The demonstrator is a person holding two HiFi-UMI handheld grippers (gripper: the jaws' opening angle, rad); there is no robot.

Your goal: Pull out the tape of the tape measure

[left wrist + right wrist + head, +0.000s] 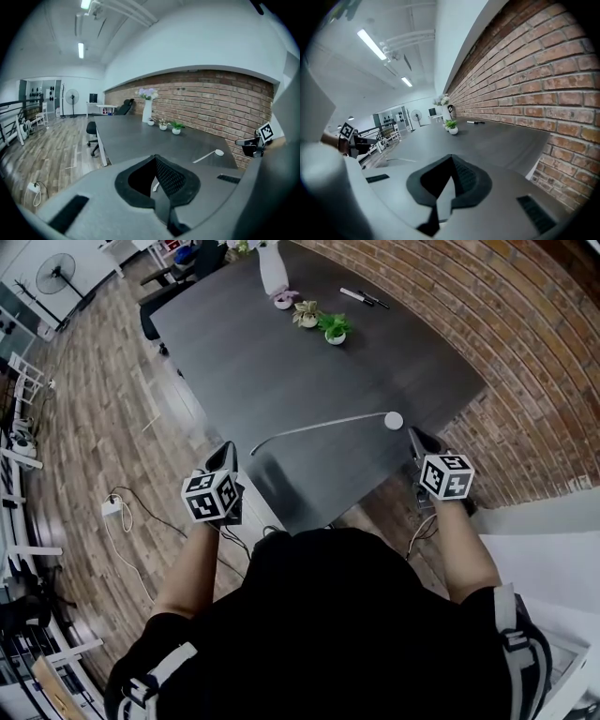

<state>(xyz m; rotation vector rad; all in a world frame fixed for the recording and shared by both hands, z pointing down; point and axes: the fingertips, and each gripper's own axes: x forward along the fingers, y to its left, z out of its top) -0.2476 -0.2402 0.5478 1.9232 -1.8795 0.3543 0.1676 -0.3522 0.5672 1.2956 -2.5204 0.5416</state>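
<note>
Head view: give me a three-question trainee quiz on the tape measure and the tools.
1. True or false: the tape lies pulled out across the table.
2. The left tool and the right tool have their jaws: A apart; B together; C one of each.
3. Which tool is nearer the tape measure's white case?
Key: 1 true; 2 B; 3 the right tool.

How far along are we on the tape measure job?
Done, it seems: the pale tape lies drawn out across the dark table from the round white tape measure case. In hand: nothing; left gripper and right gripper show shut, empty jaws. Left: apparently nothing, unless more length is wanted.
</note>
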